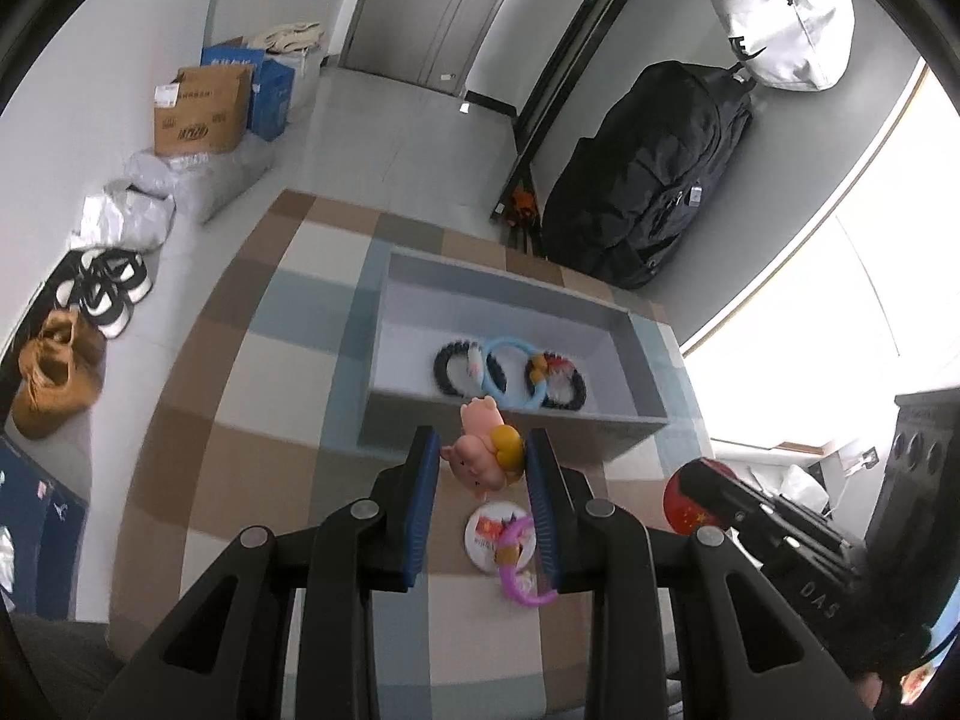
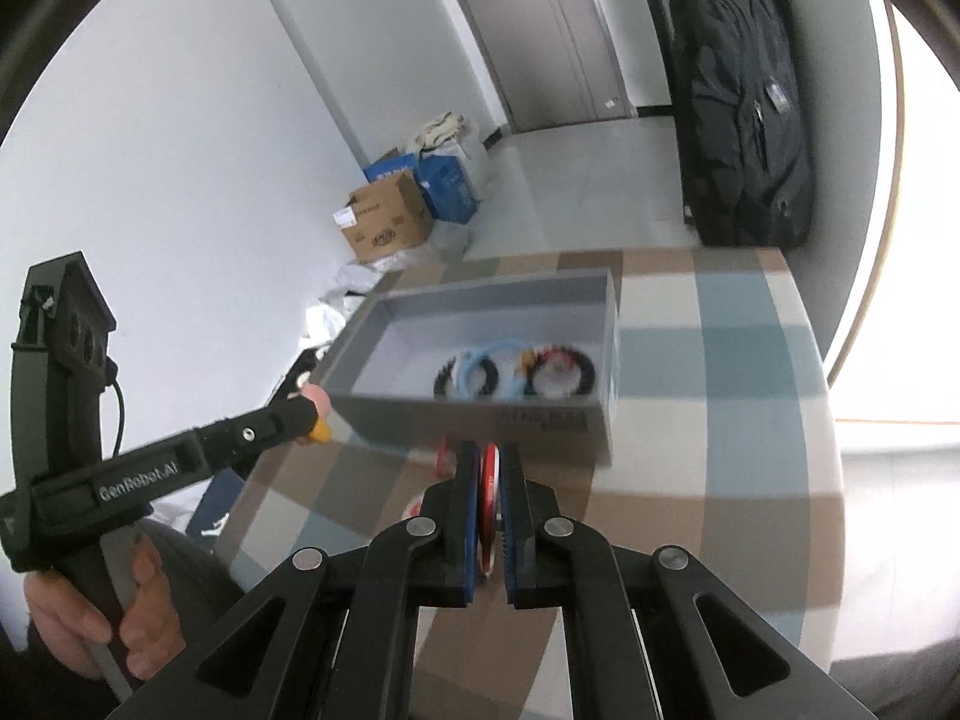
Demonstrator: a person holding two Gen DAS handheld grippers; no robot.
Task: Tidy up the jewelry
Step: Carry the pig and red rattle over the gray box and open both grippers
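My left gripper (image 1: 482, 443) is shut on a pink pig charm (image 1: 477, 450) with a yellow part, held above the checkered table just before the grey box (image 1: 510, 423). In the right wrist view the same gripper (image 2: 309, 411) comes in from the left with the charm at its tip. My right gripper (image 2: 489, 451) is shut on a red round badge (image 2: 489, 498), seen edge-on between the pads. The box holds black beaded bracelets (image 1: 450, 366) and a light blue ring (image 1: 507, 372). On the table lie a white round badge (image 1: 489, 534) and a purple hair tie (image 1: 517, 570).
A checkered cloth (image 1: 240, 420) covers the table. A black bag (image 1: 654, 174) leans on the wall behind the box. Cardboard boxes (image 1: 201, 111), plastic bags and shoes (image 1: 108, 294) line the floor at the left. A person's hand (image 2: 90, 618) grips the left tool's handle.
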